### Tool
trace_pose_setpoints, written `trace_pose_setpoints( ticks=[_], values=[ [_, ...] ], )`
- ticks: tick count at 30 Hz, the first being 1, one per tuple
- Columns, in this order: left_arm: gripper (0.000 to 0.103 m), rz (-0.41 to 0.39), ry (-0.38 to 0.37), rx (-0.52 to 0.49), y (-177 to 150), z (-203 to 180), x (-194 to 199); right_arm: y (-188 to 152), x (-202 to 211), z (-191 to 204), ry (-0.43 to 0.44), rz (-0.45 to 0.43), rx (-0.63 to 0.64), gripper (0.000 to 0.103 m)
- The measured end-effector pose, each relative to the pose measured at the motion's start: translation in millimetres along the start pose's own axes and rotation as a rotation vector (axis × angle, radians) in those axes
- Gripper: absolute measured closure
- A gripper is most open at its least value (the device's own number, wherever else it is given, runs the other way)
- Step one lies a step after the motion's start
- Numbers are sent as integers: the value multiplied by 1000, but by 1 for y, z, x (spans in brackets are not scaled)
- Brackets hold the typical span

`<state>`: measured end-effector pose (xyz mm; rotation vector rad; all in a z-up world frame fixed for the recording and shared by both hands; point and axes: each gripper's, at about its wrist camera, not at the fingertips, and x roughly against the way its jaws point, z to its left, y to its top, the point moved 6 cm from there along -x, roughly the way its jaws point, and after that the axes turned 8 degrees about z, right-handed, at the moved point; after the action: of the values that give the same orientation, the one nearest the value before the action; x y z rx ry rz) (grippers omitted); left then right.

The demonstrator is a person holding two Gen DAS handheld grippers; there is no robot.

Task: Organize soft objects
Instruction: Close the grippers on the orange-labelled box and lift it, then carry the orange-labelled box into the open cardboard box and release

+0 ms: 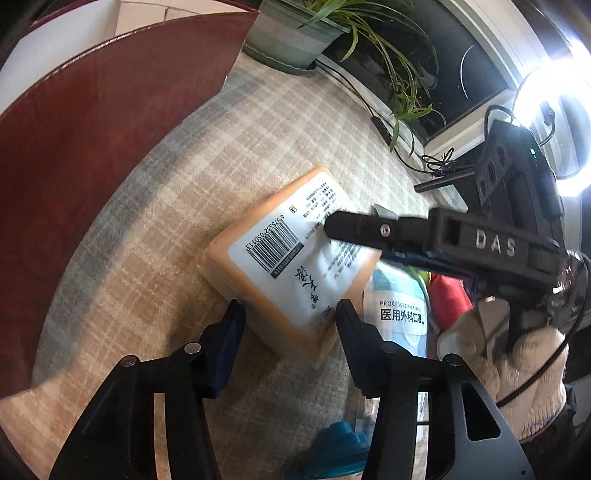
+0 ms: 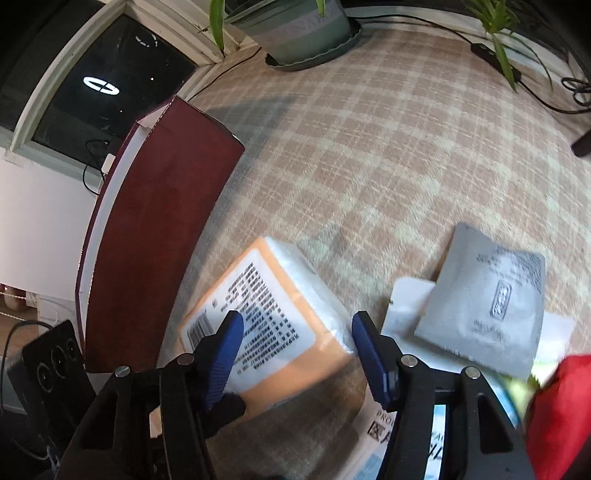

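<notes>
An orange tissue pack with a white barcode label (image 1: 291,258) lies on the plaid cloth. My left gripper (image 1: 290,310) is open, its fingers on either side of the pack's near corner. My right gripper (image 2: 297,321) is open, just above the same pack (image 2: 280,325); in the left wrist view its black finger (image 1: 354,229) reaches over the label. A face mask packet (image 1: 400,310) lies to the right of the pack. A grey sachet (image 2: 487,299) lies on a white packet. A red soft object (image 2: 561,410) sits at the far right.
A dark red box (image 1: 92,166) stands open at the left; in the right wrist view its wall (image 2: 155,236) is left of the pack. A potted plant (image 2: 303,33) and cables (image 2: 535,92) lie at the back. A blue object (image 1: 343,439) sits near the front.
</notes>
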<state>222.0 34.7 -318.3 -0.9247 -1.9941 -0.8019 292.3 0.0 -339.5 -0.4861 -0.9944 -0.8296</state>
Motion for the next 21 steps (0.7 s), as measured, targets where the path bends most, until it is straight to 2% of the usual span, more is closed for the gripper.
trace_pose_setpoints(
  ticks=[10, 21],
  values=[
    [54, -37, 0, -84, 3, -11, 25, -24, 27, 11, 8, -76, -63, 53],
    [54, -116, -24, -223, -2, -30, 89, -54, 82, 65, -17, -229, -64, 53]
  ],
)
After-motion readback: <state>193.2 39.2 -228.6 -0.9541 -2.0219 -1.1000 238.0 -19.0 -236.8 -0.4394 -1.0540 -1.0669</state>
